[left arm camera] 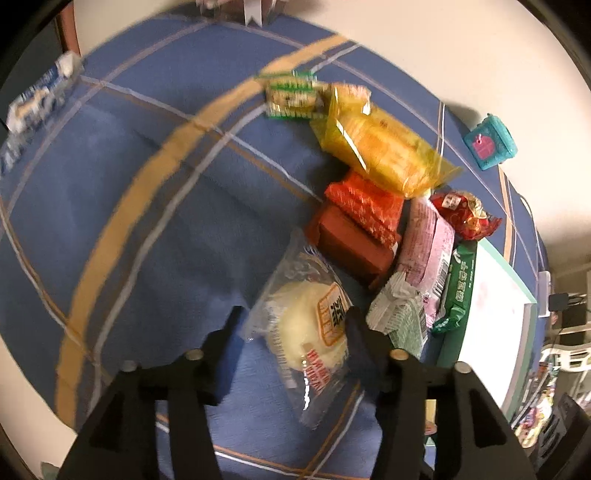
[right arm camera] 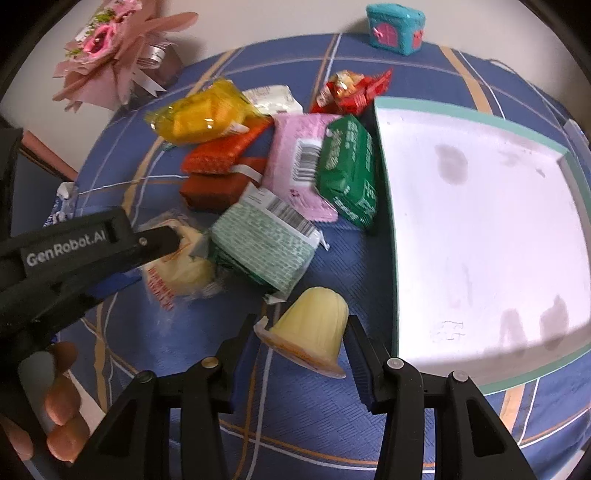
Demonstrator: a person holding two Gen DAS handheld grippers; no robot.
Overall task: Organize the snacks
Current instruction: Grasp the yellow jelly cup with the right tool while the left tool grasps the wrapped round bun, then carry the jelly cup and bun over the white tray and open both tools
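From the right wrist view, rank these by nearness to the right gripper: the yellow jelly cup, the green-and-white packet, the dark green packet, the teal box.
1. Yellow jelly cup: between the fingers of the right gripper.
2. Green-and-white packet: just beyond the cup, slightly left.
3. Dark green packet: farther back, against the tray edge.
4. Teal box: far end, off the blue cloth.

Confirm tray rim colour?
Teal-green rim around a white tray bed; clearest in the right wrist view.

Left tongs (left arm camera: 295, 325) gape apart, pointing steeply down; right tongs (right arm camera: 301, 339) clamped.
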